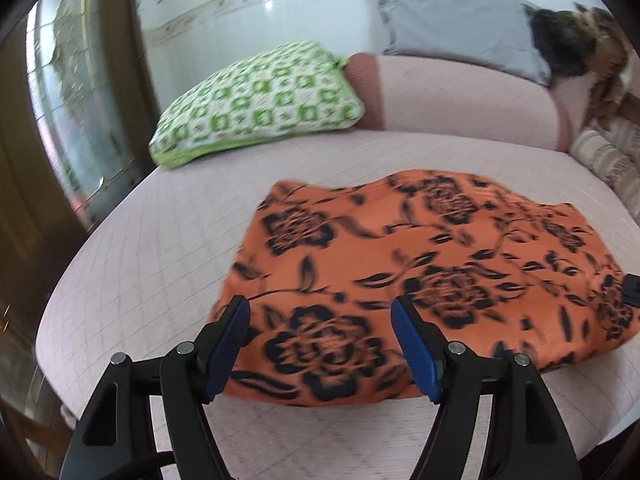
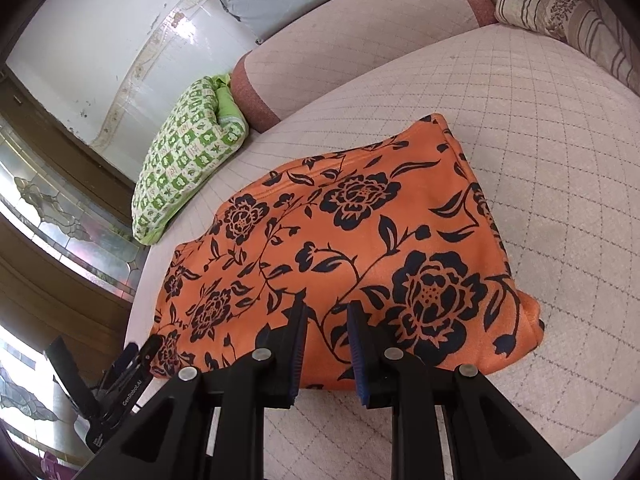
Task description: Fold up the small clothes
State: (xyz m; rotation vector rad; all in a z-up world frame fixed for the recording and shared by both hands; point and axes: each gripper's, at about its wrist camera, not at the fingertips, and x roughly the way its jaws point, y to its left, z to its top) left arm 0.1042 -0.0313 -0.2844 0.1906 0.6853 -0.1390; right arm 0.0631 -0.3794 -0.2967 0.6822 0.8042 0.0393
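Hovering over the orange black-flowered fleece garment [image 2: 352, 248] lying folded on the pale quilted bed [image 2: 540, 128], left hand-held gripper [image 1: 320, 322] wide and empty, right hand-held gripper [image 2: 326, 322] narrowly parted, empty; next likely needs gripping a near edge for another fold.

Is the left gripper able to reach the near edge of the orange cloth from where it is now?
Probably yes. The left gripper is open, with its fingers spread just above the near edge of the orange floral cloth. Nothing lies between them; the cloth rests folded on the quilted cushion, and the right gripper is off to the side.
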